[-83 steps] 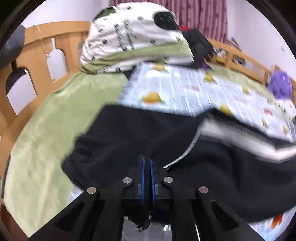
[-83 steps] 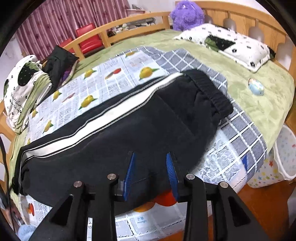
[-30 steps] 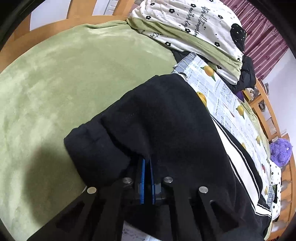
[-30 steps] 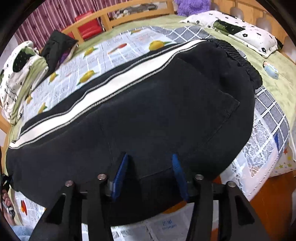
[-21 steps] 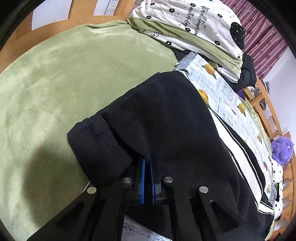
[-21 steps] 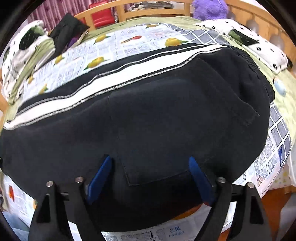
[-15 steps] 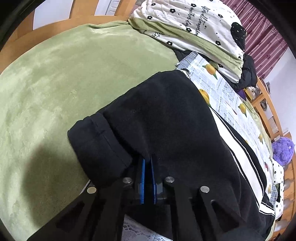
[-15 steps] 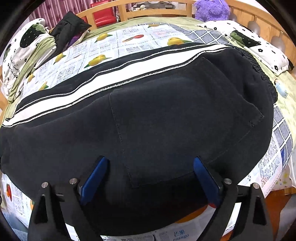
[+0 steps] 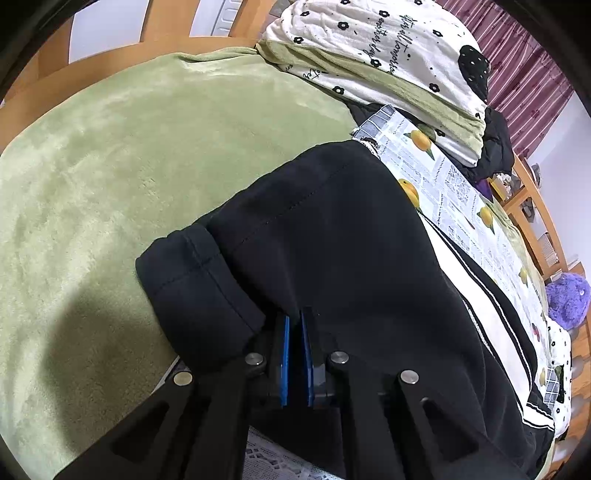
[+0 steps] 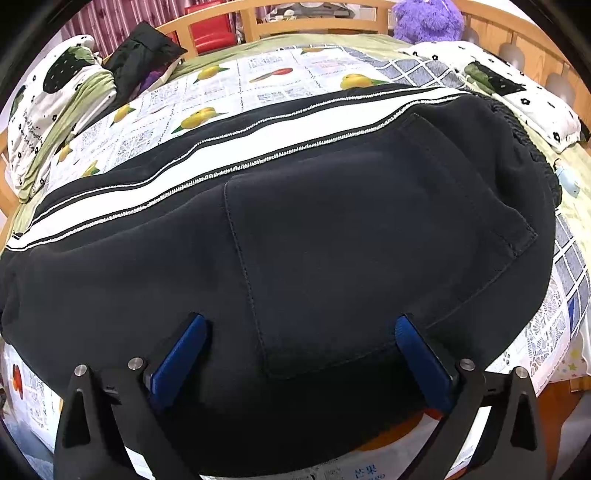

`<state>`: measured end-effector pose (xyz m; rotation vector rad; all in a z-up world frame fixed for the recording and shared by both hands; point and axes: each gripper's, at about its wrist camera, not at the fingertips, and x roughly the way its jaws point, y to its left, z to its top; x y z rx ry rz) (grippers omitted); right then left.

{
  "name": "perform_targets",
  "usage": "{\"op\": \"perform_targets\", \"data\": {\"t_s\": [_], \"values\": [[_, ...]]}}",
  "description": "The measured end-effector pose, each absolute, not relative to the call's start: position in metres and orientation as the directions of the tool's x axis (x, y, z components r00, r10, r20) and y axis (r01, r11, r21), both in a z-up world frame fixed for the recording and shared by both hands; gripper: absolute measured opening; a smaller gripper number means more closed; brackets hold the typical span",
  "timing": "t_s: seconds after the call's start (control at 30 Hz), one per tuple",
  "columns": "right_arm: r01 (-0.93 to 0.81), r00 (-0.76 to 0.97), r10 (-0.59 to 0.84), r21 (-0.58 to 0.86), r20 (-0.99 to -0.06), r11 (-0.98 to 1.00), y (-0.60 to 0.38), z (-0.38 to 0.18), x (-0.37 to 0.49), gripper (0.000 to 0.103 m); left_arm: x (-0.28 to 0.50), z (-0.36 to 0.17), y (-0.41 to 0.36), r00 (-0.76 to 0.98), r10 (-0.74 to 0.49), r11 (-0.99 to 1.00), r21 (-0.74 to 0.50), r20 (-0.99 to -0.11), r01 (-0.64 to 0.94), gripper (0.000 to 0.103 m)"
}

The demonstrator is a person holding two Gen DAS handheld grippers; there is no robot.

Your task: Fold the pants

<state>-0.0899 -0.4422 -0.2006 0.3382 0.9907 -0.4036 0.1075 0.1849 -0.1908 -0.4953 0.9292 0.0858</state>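
Observation:
Black pants [image 10: 332, 236] with a white side stripe [image 10: 236, 147] lie folded lengthwise across the bed, waistband to the right, back pocket facing up. My right gripper [image 10: 301, 332] is wide open and empty, its blue pads resting on the near edge of the seat either side of the pocket. In the left wrist view the leg-end hem [image 9: 192, 266] of the pants [image 9: 351, 240] lies on the green blanket. My left gripper [image 9: 295, 325] has its blue pads nearly together on the hem's near edge, with black fabric running between them.
A fruit-print sheet [image 10: 266, 74] and green blanket [image 9: 110, 166] cover the bed. A folded floral quilt [image 9: 388, 48] and a black jacket [image 10: 144, 51] lie at the leg end. A pillow [image 10: 517, 92], a purple plush [image 10: 428, 18] and a wooden bed rail [image 10: 332, 7] lie beyond.
My right gripper has opened wide and moved in low over the seat of the pants. My left gripper's pads have parted slightly; the hem has barely shifted.

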Motion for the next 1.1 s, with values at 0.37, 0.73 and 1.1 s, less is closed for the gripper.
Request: {"op": "perform_targets", "data": {"t_s": [0.37,0.73,1.1], "values": [[0.456,0.495,-0.162,0.096,-0.853,0.885,-0.443,-0.202,-0.09,0.103,0.109,-0.193,0.187,0.607,-0.164,0.885,-0.388,-0.778,-0.257,0.007],[0.457,0.515,-0.149,0.123,-0.844,0.881,-0.446,-0.181,-0.097,0.082,0.075,-0.151,0.223,0.621,-0.325,0.822,-0.538,-0.714,-0.189,0.005],[0.539,0.57,-0.244,0.133,-0.785,0.832,-0.501,-0.139,-0.159,0.082,0.055,-0.171,0.209,0.531,-0.195,0.887,-0.379,-0.825,-0.263,0.017]]}}
